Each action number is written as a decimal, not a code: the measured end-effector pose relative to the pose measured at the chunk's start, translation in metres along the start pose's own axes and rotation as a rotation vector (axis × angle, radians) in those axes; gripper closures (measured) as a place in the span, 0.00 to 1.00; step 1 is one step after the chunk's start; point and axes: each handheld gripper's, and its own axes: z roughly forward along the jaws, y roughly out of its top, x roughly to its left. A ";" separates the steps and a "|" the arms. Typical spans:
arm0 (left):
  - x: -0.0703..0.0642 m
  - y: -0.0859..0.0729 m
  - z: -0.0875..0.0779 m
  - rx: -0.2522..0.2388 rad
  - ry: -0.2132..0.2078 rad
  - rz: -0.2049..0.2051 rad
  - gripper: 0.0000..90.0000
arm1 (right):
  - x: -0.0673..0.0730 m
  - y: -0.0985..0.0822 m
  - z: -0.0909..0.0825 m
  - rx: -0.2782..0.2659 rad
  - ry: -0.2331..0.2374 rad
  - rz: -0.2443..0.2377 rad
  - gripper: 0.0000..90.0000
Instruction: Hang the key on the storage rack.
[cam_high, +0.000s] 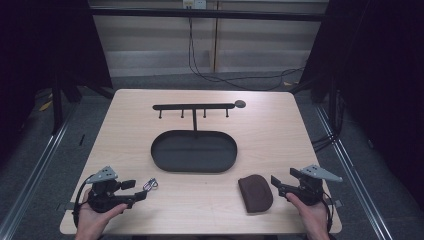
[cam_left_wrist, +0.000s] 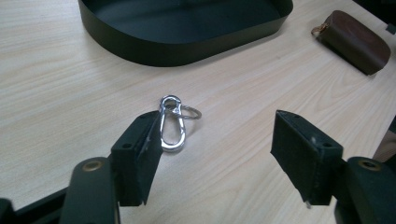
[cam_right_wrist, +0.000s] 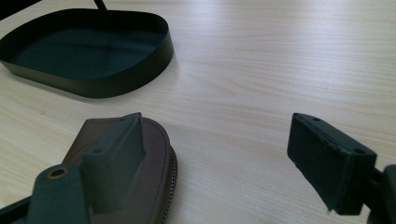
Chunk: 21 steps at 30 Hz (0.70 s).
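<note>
Here, left gripper (cam_left_wrist: 217, 154) jaws spread wide, nothing pinched; silver carabiner clip (cam_left_wrist: 171, 123) lies flat on the table (cam_high: 260, 125), just beside the left jaw, near the black oval tray (cam_left_wrist: 187, 37). Right gripper (cam_right_wrist: 215, 163) likewise spread, its left jaw over the brown leather pouch (cam_right_wrist: 159, 154), bare wood between the jaws.

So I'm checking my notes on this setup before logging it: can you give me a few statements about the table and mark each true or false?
1. The metal clip lies on the table, outside the tray. True.
2. The brown pouch sits inside the tray. False: it lies on the table near the right hand-held gripper.
3. The left hand-held gripper is clamped on the clip. False: its jaws stand open.
4. The tray is empty. True.
</note>
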 end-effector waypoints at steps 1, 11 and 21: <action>0.000 0.000 0.000 0.004 0.001 0.002 0.39 | 0.000 0.000 0.000 0.001 0.003 0.000 0.21; -0.002 -0.001 0.000 0.019 0.006 0.020 0.47 | -0.001 0.001 -0.004 0.012 0.013 0.028 0.23; -0.004 0.002 -0.005 0.020 0.004 0.034 0.54 | 0.000 0.001 -0.005 0.030 0.020 0.031 0.22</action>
